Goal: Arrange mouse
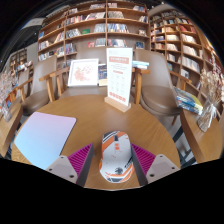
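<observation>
A white computer mouse with orange and black stripes lies lengthwise between my fingers, over the round wooden table. My gripper is closed in on it, and the pink pads press against its two sides. I cannot tell whether the mouse rests on the table or is held just above it. A pale lavender mouse mat lies on the table to the left of the fingers.
An upright sign in a wooden stand is on the table beyond the mouse. A framed picture stands further back left. Chairs ring the table, and bookshelves fill the room behind.
</observation>
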`<action>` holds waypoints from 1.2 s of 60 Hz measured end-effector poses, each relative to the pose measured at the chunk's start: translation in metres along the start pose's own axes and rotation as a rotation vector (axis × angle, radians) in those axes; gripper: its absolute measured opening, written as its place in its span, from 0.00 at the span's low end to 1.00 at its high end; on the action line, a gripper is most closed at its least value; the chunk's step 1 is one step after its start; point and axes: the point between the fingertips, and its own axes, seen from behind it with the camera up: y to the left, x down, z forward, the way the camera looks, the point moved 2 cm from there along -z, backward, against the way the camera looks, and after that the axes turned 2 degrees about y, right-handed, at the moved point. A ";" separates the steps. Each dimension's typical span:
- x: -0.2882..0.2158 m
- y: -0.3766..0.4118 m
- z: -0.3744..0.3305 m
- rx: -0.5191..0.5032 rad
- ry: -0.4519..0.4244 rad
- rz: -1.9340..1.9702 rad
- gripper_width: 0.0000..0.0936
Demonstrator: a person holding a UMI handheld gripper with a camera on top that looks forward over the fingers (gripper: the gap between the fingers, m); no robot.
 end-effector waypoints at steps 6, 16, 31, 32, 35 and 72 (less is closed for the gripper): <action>0.000 -0.003 0.002 0.012 0.004 0.003 0.50; -0.019 0.005 -0.014 0.026 -0.003 0.029 0.47; -0.077 0.110 -0.047 -0.094 -0.068 -0.022 0.47; -0.078 0.119 -0.046 -0.097 -0.068 -0.027 0.47; -0.079 0.146 -0.041 -0.113 -0.061 -0.033 0.47; -0.040 0.237 -0.015 -0.062 -0.029 -0.054 0.88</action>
